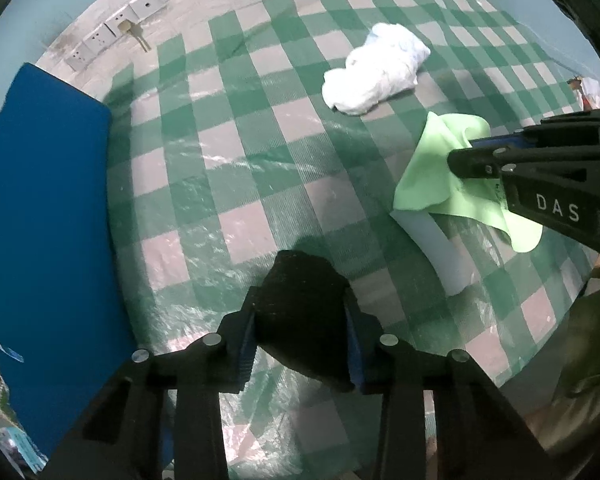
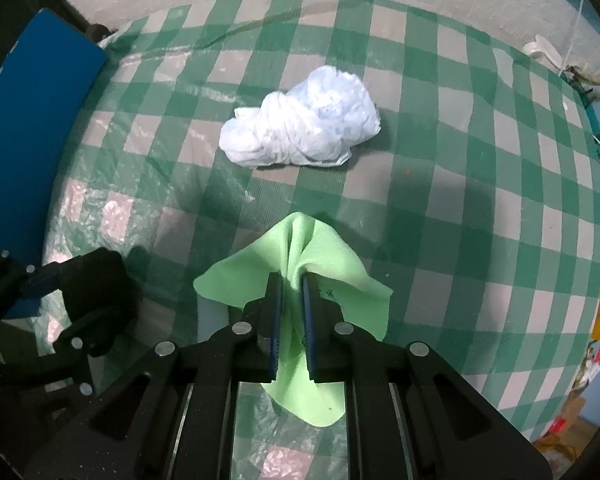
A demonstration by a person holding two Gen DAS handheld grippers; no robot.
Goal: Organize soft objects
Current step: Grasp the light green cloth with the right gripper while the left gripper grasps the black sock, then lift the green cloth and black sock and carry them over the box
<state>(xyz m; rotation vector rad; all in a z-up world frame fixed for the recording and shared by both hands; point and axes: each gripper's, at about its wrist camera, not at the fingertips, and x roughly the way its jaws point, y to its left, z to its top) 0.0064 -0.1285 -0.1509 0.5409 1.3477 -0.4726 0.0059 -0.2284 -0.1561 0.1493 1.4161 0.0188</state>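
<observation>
Midway, I judge; my left tongs (image 1: 300, 320) clamp black cloth (image 1: 304, 304); right tongs (image 2: 291, 320) pinch green cloth (image 2: 300, 256); crumpled white cloth (image 2: 304, 128) upper centre on table (image 2: 460, 200), untouched.

surface: green-checked tablecloth (image 2: 460, 184) under clear plastic | on it: crumpled white cloth (image 2: 304, 128), mid-table

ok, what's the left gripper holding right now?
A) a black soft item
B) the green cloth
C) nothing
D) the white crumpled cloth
A: the left gripper is closed on a black soft item, while the green cloth sits in the right gripper and the white cloth lies loose on the checked tablecloth.
</observation>
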